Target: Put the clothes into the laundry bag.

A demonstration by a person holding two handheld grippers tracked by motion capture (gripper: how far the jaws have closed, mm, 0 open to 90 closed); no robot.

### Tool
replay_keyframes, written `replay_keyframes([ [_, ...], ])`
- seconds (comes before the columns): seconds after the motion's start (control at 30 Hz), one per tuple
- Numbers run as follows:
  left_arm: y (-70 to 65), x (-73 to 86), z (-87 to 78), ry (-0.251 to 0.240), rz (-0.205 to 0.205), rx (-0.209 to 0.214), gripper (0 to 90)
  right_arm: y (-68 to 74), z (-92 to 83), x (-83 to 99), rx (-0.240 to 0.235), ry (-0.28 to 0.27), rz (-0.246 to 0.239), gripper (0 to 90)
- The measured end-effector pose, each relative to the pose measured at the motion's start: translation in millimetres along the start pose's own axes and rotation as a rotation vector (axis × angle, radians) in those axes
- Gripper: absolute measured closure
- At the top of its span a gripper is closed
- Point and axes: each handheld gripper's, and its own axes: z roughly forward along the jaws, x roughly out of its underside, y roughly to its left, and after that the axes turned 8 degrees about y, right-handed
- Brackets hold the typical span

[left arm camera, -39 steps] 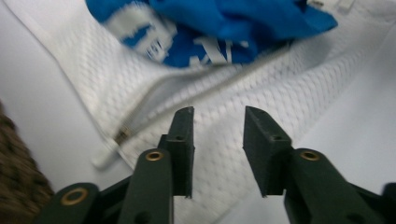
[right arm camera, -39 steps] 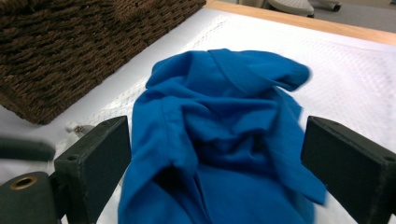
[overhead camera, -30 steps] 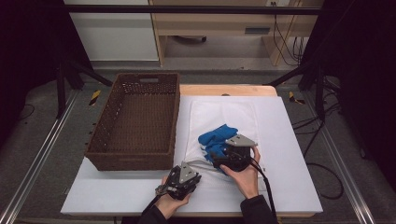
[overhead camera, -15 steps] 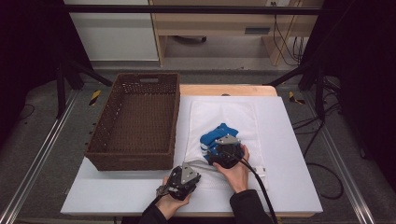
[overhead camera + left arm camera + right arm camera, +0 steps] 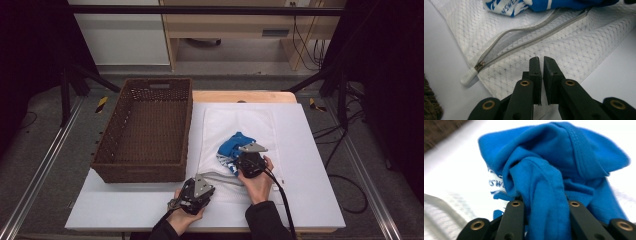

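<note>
While the right gripper (image 5: 544,202) is clamped on the blue shirt (image 5: 235,145) lying on the white mesh bag (image 5: 574,50), and the left gripper (image 5: 542,60) pinches the bag's edge, the shirt could snag on the zipper (image 5: 524,42) because the opening is narrow.

Black claws (image 5: 541,82) with brass rivets, grey top plates (apparently triangular), dark sleeves (image 5: 262,220).

Blue garment (image 5: 564,170) with white lettering, white diamond-mesh bag (image 5: 564,47) — grey zipper (image 5: 534,37), brown woven basket (image 5: 145,130)
</note>
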Motion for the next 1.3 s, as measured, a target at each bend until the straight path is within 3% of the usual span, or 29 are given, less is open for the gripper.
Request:
replay_keyframes([
  [0.2,0.4,0.0,-0.1,0.001,0.001,-0.007,84.5,-29.2,-48.0,-4.1,0.019,-0.097,0.031,78.5],
  [0.33,0.6,0.0,-0.2,0.002,0.0,-0.006,84.5,-58.2,-80.0,0.1,0.074,-0.137,0.064,78.5],
  [0.43,0.5,-0.1,-0.3,0.003,0.001,-0.007,84.6,-78.3,-94.0,9.2,0.13,-0.138,0.08,78.5],
  [0.57,0.5,0.0,-0.2,0.002,0.001,-0.007,84.5,-97.9,-92.7,26.5,0.178,-0.1,0.104,78.3],
  [0.77,0.5,-0.1,-0.3,0.003,0.002,-0.008,84.6,-116.6,-67.2,54.0,0.206,-0.027,0.161,74.5],
  [0.97,-0.2,-0.2,-0.3,0.005,0.011,-0.016,84.7,-121.7,-56.1,61.7,0.189,0.002,0.184,55.4],
  [1.13,-0.1,-0.2,-0.2,0.003,0.004,-0.014,84.8,-123.0,-76.9,59.1,0.158,-0.084,0.18,40.8],
  [1.3,-0.2,-0.2,-0.2,0.003,0.004,-0.014,84.8,-118.9,-104.8,46.1,0.163,-0.165,0.147,35.1],
])
